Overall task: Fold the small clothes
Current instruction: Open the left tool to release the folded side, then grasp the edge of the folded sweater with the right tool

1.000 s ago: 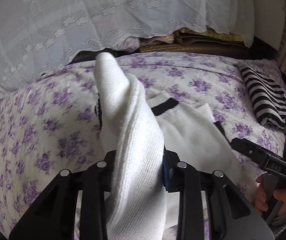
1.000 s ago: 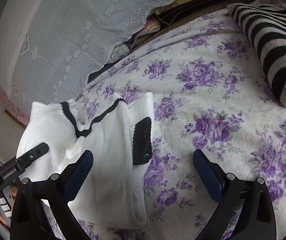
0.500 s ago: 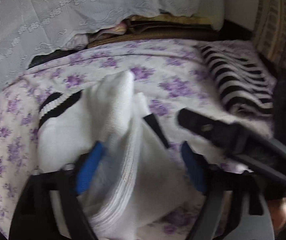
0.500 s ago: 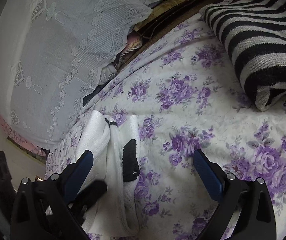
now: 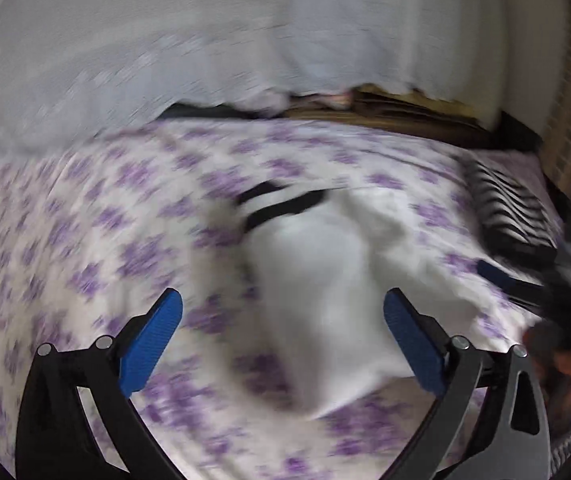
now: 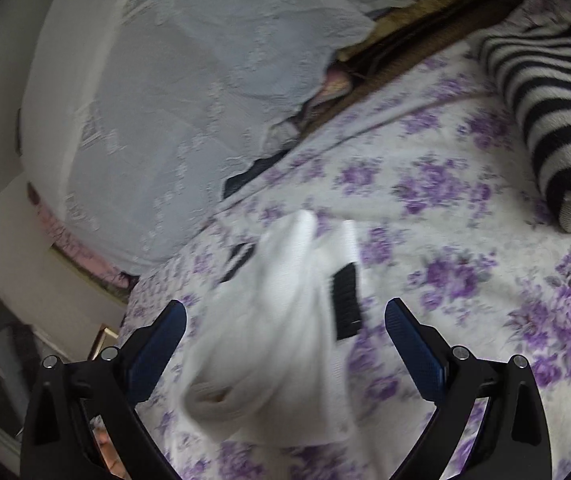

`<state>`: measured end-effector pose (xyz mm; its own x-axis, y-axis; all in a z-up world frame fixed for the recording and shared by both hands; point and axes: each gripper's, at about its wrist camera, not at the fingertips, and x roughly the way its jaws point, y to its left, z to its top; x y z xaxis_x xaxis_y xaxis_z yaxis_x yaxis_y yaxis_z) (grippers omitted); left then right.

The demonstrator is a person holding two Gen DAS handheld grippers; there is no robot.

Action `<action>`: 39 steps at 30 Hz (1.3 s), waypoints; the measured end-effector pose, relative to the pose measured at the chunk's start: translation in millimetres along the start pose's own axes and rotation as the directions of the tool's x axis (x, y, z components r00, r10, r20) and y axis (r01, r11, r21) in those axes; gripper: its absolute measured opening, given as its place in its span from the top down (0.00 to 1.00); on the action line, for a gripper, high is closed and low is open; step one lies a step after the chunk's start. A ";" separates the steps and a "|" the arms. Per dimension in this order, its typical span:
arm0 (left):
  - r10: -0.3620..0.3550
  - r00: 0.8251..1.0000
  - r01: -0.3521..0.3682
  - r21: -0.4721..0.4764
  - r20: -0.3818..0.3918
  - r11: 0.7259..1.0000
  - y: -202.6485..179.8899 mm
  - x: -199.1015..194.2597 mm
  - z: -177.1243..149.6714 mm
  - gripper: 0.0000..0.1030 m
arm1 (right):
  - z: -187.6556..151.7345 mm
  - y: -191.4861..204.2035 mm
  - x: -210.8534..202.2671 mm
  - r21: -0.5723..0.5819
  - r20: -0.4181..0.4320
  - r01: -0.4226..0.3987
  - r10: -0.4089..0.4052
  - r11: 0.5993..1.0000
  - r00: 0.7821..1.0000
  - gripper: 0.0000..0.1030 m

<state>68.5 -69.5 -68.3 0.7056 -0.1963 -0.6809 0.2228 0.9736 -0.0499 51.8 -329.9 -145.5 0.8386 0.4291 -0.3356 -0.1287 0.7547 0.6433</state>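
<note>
Releasing | left gripper [image 5: 283, 334] jaws just spread, nothing pinched | right gripper [image 6: 285, 342] jaws spread, empty | risk: sweater [image 5: 325, 280], loosely bunched at frame centre on bedspread [image 5: 85, 220], may unfold

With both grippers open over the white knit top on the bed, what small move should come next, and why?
Probably bring the left gripper, whose jaws have just been opening, down onto the near edge of the white knit top to take a fresh grip. The top lies loosely bunched on the floral bedsheet, held by neither it nor the open right gripper, so the fold looks unfinished.
</note>
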 end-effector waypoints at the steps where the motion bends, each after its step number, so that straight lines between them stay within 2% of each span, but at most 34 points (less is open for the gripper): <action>1: -0.002 1.000 0.002 -0.033 -0.015 0.999 10.4 3.6 -2.2 0.05 | -2.1 5.1 0.1 -0.006 -0.024 -0.025 0.025 1.000 0.999 0.03; 3: -0.031 0.999 0.027 -0.084 -0.045 0.996 24.7 14.3 -8.1 0.05 | -8.5 12.3 3.6 -0.003 -0.088 -0.065 0.065 0.998 0.994 0.03; 5: -0.039 0.997 0.034 -0.092 -0.061 0.995 27.1 24.3 -12.8 0.05 | -19.5 13.6 7.4 0.012 -0.135 -0.063 0.064 0.998 0.989 0.03; 10: 0.006 0.998 -0.005 0.015 -0.054 1.000 0.5 38.0 -27.8 0.05 | -38.2 16.6 16.1 -0.001 -0.183 -0.005 0.005 1.000 0.983 0.05; 12: 0.026 0.998 -0.022 0.066 -0.052 0.998 -14.3 44.1 -32.6 0.05 | -38.6 25.1 21.6 -0.030 -0.176 0.003 -0.009 1.000 0.984 0.18; 13: 0.028 0.998 -0.024 0.082 -0.054 0.996 -19.8 46.3 -33.3 0.05 | -38.5 29.9 24.3 -0.046 -0.172 0.001 -0.008 0.999 0.985 0.38; 14: 0.027 0.998 -0.022 0.102 -0.052 0.995 -26.6 47.6 -33.9 0.05 | -38.3 33.7 26.3 -0.068 -0.167 0.004 -0.015 0.998 0.986 0.62; 16: 0.009 0.998 -0.001 0.124 -0.063 0.992 -36.6 46.7 -33.2 0.05 | -38.9 31.0 24.3 -0.080 -0.148 0.029 -0.040 0.996 0.988 0.70; 17: 0.001 0.998 0.007 0.148 -0.059 0.989 -43.4 44.9 -34.0 0.05 | -38.8 22.4 22.7 -0.073 -0.149 0.070 -0.080 0.995 0.986 0.75; 19: 0.000 0.999 0.010 0.191 -0.054 0.982 -53.4 43.9 -38.7 0.05 | -40.2 -2.7 21.6 -0.033 -0.172 0.113 -0.117 0.993 0.978 0.75; 20: 0.004 0.998 0.009 0.213 -0.058 0.977 -58.0 45.4 -42.2 0.05 | -43.9 -23.1 22.9 0.016 -0.202 0.115 -0.109 0.993 0.973 0.77; 21: 0.004 0.997 0.015 0.234 -0.080 0.972 -61.2 50.8 -47.3 0.04 | -48.1 -38.2 23.4 0.069 -0.219 0.082 -0.065 0.994 0.974 0.78; 22: 0.003 0.995 0.020 0.238 -0.097 0.971 -61.8 55.5 -50.3 0.04 | -49.8 -42.5 22.8 0.084 -0.218 0.066 -0.047 0.994 0.975 0.79; 25: -0.035 0.992 0.057 0.181 -0.122 0.982 -52.5 57.7 -51.3 0.04 | -51.1 -24.0 21.4 -0.033 -0.209 0.106 -0.110 0.994 0.972 0.77; 27: -0.066 0.991 0.081 0.141 -0.113 0.987 -40.8 48.2 -46.5 0.04 | -51.3 -16.0 18.9 -0.082 -0.200 0.127 -0.141 0.988 0.969 0.74; 29: -0.057 0.996 0.066 0.123 -0.074 0.990 -29.1 36.9 -42.6 0.04 | -46.1 -12.0 10.2 -0.087 -0.180 0.152 -0.165 0.985 0.970 0.66; 31: -0.030 0.999 0.034 0.103 -0.039 0.994 -14.2 28.5 -35.1 0.04 | -38.2 -0.5 -1.4 -0.121 -0.105 0.182 -0.195 0.976 0.975 0.62; 33: 0.000 1.000 0.003 0.080 -0.031 0.997 -1.3 30.9 -23.9 0.04 | -25.2 18.2 -6.2 -0.174 -0.048 0.178 -0.189 0.969 0.981 0.62; 35: 0.020 0.999 -0.018 0.048 -0.039 0.999 6.3 38.1 -11.5 0.04 | -12.1 35.2 1.0 -0.183 -0.039 0.142 -0.151 0.973 0.988 0.59; 39: -0.029 0.998 0.029 -0.014 -0.064 0.999 6.6 56.8 5.2 0.04 | 8.5 57.1 40.0 -0.167 -0.054 0.074 -0.084 0.983 0.995 0.59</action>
<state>113.5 -74.8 -103.5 0.6543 -0.2171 -0.7244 0.2332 0.9691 -0.0797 82.5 -273.8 -116.4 0.8169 0.3901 -0.4249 -0.1527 0.8566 0.4929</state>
